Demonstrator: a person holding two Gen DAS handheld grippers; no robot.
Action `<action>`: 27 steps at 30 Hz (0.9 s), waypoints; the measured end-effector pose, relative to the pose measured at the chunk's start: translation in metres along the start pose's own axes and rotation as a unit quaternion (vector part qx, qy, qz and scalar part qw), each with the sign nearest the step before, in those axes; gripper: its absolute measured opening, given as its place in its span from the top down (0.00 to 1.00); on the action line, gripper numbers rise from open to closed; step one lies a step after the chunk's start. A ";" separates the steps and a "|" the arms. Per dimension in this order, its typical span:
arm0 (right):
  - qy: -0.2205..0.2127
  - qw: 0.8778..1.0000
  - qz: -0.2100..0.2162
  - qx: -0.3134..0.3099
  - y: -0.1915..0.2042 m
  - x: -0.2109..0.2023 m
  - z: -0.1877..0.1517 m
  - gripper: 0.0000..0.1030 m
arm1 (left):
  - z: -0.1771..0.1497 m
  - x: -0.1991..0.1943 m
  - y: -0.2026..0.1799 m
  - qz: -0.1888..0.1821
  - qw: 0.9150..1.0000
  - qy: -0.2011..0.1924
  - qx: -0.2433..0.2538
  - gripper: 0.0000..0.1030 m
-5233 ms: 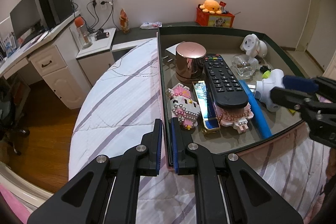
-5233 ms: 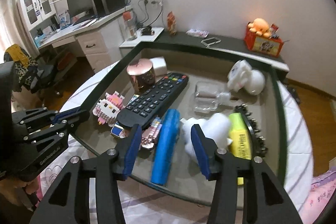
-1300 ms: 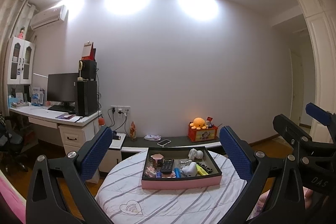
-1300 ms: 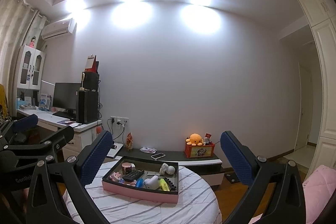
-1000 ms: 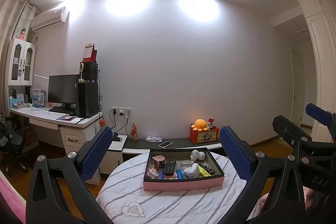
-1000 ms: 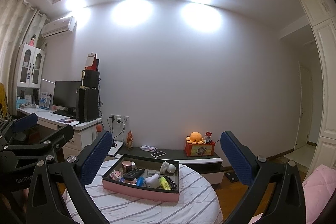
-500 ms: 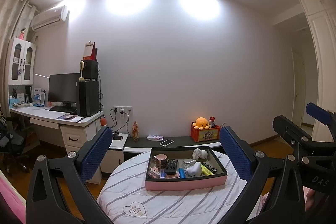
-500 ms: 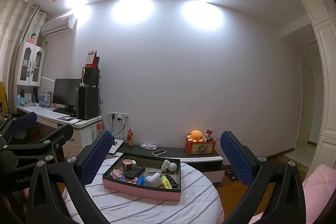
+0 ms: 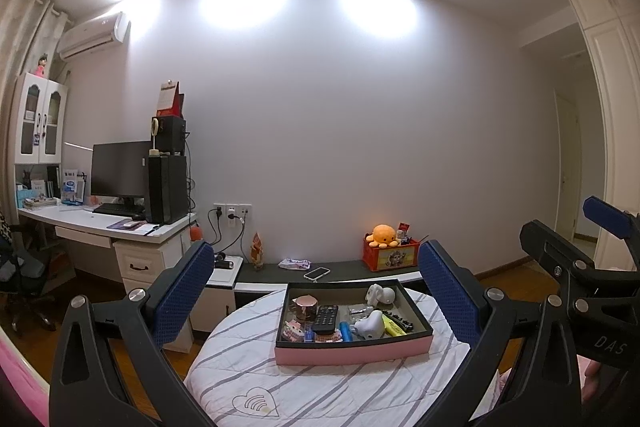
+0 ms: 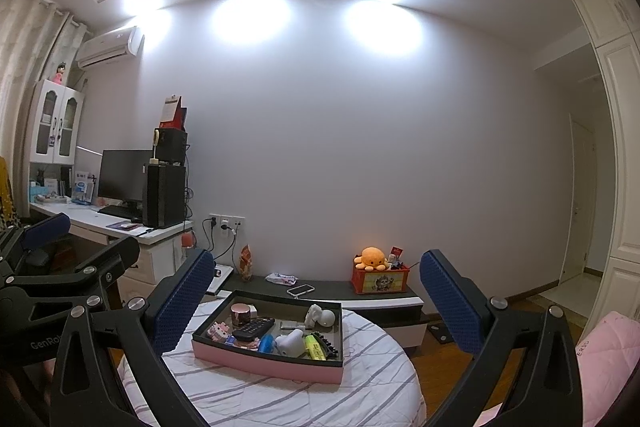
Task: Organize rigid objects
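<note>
A pink-sided tray (image 9: pixel 352 349) (image 10: pixel 264 362) with a dark rim rests on the round striped table. Inside lie a black remote (image 9: pixel 325 319) (image 10: pixel 253 328), a copper-coloured tin (image 9: pixel 305 307) (image 10: pixel 240 313), a pink block figure (image 9: pixel 293 331), a blue tube (image 9: pixel 345 331), a white adapter (image 9: pixel 370 323) (image 10: pixel 291 343), a yellow highlighter (image 9: pixel 394 325) (image 10: pixel 315 347) and a white rabbit-shaped item (image 9: pixel 380 294). My left gripper (image 9: pixel 316 291) is wide open and held far back from the tray. My right gripper (image 10: pixel 316 293) is likewise wide open and empty, well short of the table.
A white desk (image 9: pixel 104 227) with monitor and computer tower stands at left. A low dark shelf (image 9: pixel 340 269) behind the table carries a phone, an orange plush octopus and a red box. A pink quilt (image 10: pixel 604 355) lies at right. Wooden floor surrounds the table.
Both grippers went from close over the tray, left one shut, to wide open and far back. Over the last second the tray drifts slightly right and lower in view.
</note>
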State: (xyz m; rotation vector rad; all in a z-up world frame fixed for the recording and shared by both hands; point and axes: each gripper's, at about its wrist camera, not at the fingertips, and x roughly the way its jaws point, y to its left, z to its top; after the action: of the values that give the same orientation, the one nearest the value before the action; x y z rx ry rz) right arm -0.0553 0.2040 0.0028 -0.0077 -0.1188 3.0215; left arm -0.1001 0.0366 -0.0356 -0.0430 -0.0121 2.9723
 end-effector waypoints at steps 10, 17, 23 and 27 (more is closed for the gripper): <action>0.003 1.000 -0.002 -0.001 0.003 0.000 0.000 0.00 | -0.002 0.002 -0.003 -0.001 1.000 0.002 0.000 0.00; 0.004 1.000 -0.002 -0.001 0.002 0.002 0.000 0.00 | -0.002 0.004 -0.002 0.000 1.000 0.004 0.000 0.00; 0.007 1.000 -0.002 -0.001 0.002 0.005 -0.001 0.00 | -0.002 0.004 -0.002 0.000 1.000 0.005 0.001 0.00; 0.006 1.000 -0.001 0.000 0.001 0.005 -0.001 0.00 | -0.002 0.005 -0.002 0.001 1.000 0.006 0.002 0.00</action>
State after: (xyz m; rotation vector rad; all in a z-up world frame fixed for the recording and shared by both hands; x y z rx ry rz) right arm -0.0603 0.2037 0.0019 -0.0264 -0.1177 3.0199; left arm -0.1048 0.0393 -0.0377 -0.0618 -0.0039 2.9738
